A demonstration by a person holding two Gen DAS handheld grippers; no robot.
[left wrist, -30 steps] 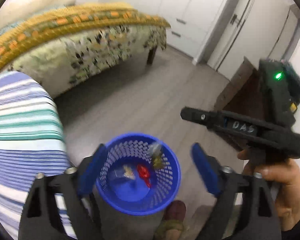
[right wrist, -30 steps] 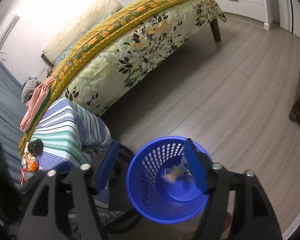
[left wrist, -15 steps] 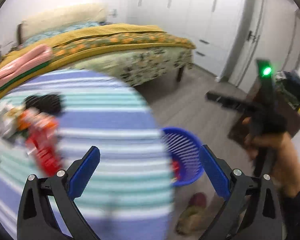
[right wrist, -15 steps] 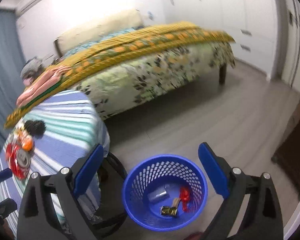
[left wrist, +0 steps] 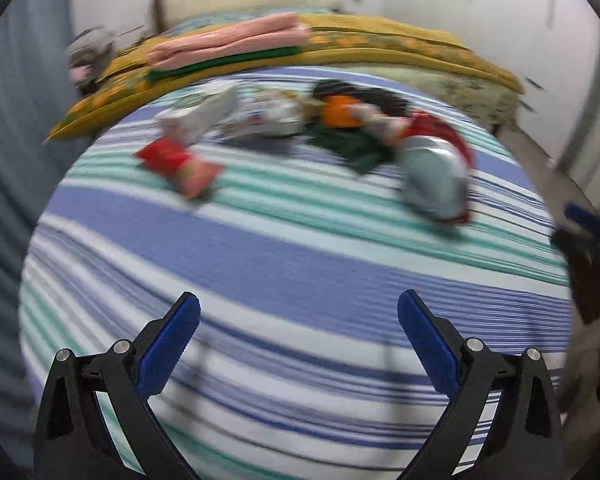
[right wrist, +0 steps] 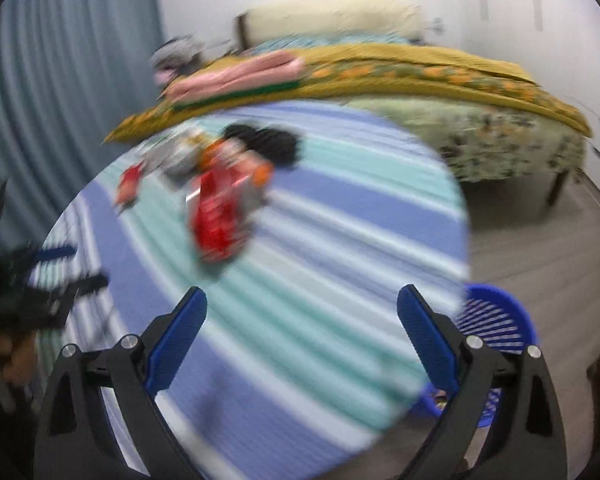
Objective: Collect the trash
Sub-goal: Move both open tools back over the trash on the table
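Trash [left wrist: 340, 136] lies in a blurred heap at the far side of my round striped desk [left wrist: 284, 264]: a red-and-silver bag [left wrist: 436, 176] on the right, a red wrapper [left wrist: 172, 160] on the left, and orange, dark and white scraps between them that I cannot sort out through the blur. My left claw [left wrist: 299, 336] hangs over the near half of the desk, spread wide and holding nothing. My right claw [right wrist: 302, 328] is just as wide and just as empty, with the red bag [right wrist: 220, 212] ahead of it. I judge the step in hand to be the reach for the next piece. To do it well I would steady first, choose one piece at the heap's edge, bring the jaws down on either side of it and close on a fold, not drag the whole pile. The blue bin [right wrist: 496, 328] stands on the floor [right wrist: 540, 248] beside the desk; its contents are mostly hidden. Behind is the bed [right wrist: 460, 92].
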